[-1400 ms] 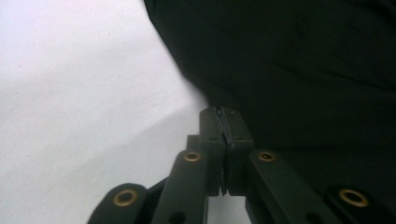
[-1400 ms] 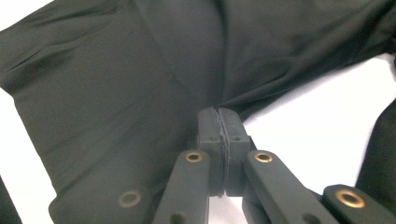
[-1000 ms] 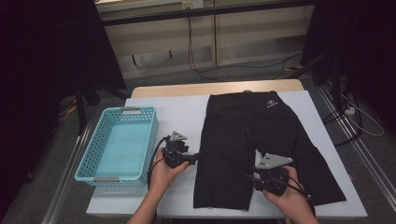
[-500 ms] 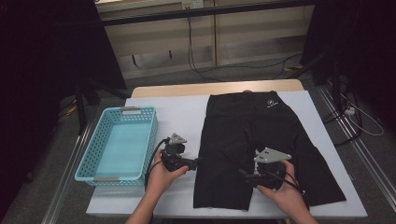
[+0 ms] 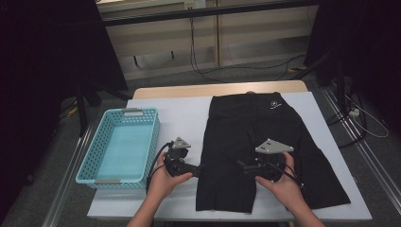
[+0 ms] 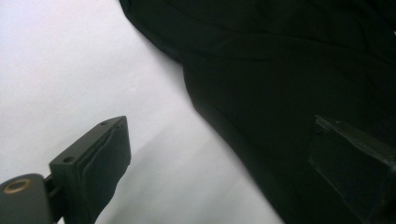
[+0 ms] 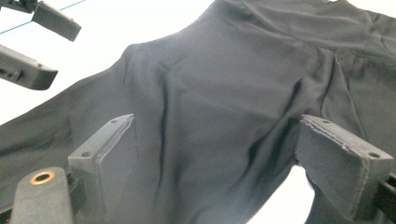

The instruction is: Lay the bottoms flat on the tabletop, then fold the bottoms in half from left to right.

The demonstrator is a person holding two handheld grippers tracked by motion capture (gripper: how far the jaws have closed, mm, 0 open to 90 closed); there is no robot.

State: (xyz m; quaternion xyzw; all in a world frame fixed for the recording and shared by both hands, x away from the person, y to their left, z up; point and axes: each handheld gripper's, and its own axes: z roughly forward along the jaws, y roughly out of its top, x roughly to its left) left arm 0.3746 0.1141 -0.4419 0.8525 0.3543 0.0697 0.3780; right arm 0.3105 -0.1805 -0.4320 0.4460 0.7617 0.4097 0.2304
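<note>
Two grippers by the black shorts [image 5: 257,142]

Left gripper [image 5: 199,169] and right gripper [image 5: 240,165] had just been opening; both gaped, gripping nothing.

**Three cameras, one pair of shorts**

The high view looks forward and down from above the person's edge of the bench [image 5: 179,111], far enough to take in all four edges. The left gripper view rides on the left tongs [image 6: 219,172], very close above the bench surface, facing the black shorts [image 6: 289,70] at their edge. The right gripper view sits on the right tongs [image 7: 215,163], just over the shorts [image 7: 224,84], facing the left tongs [image 7: 39,46]. All three share the shorts [image 5: 255,137].
</note>
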